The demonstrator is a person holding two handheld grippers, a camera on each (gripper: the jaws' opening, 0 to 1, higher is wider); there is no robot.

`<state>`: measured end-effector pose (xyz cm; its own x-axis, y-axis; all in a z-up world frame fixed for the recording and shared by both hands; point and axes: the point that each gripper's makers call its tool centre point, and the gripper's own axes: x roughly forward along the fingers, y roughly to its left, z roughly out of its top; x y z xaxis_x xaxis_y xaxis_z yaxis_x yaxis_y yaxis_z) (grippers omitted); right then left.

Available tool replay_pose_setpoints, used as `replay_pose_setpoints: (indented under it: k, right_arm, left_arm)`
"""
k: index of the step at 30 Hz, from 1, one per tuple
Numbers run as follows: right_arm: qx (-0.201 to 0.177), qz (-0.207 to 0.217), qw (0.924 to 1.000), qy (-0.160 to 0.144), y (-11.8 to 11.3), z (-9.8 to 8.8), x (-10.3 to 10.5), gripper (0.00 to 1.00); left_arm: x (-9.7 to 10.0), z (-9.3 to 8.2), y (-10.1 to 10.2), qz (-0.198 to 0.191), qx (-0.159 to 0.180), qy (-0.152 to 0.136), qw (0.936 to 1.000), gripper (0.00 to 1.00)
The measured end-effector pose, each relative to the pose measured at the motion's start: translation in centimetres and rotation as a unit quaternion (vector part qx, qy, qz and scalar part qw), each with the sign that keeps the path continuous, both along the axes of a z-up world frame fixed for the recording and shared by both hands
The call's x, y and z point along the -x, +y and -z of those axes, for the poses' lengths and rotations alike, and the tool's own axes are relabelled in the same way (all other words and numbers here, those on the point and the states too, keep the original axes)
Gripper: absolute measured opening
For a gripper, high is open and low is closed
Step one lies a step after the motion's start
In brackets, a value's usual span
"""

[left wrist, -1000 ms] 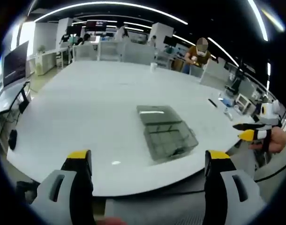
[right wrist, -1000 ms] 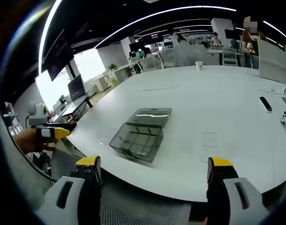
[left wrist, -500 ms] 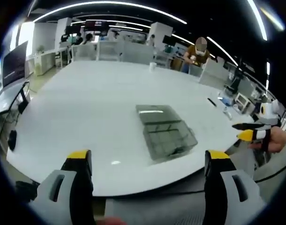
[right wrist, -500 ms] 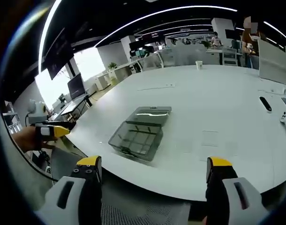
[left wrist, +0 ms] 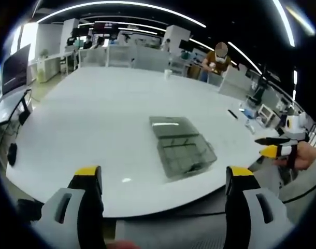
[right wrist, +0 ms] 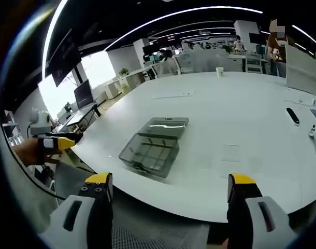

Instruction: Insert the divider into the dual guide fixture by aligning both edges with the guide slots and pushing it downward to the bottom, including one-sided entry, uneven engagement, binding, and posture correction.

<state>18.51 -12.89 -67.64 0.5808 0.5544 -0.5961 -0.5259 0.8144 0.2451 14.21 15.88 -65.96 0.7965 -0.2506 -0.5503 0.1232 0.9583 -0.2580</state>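
Note:
A clear smoky plastic fixture box [left wrist: 182, 147] with inner dividers and its lid laid open behind it rests on the white table [left wrist: 96, 114], near the front edge. The same box [right wrist: 153, 147] lies left of centre in the right gripper view. My left gripper [left wrist: 163, 179] hovers open before the table edge, nothing between its yellow-tipped fingers [left wrist: 87, 171]. My right gripper [right wrist: 168, 184] is also open and empty, short of the table. The right gripper [left wrist: 274, 148] enters the left gripper view at the right edge; the left gripper [right wrist: 54, 142] appears at the left of the right gripper view.
A paper cup [right wrist: 219, 71] stands far back on the table. A dark remote [right wrist: 292, 115] and small items [left wrist: 248, 116] lie near the table's right side. Desks, monitors and people fill the office behind. A person [left wrist: 217, 59] stands beyond the far edge.
Both views have drifted only slightly; the other hand's gripper sits a little lower in each. The box and both grippers' jaws are unchanged.

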Motion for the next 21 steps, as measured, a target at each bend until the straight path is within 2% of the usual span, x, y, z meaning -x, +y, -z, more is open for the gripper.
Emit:
replay_pose_setpoints:
  k: [21]
  right_arm:
    - [0.004,0.006,1.0,-0.002,-0.24,0.27,0.06,0.9]
  left_arm:
    - [0.09,-0.05,-0.17,0.008,0.007,-0.002,0.9999,0.96]
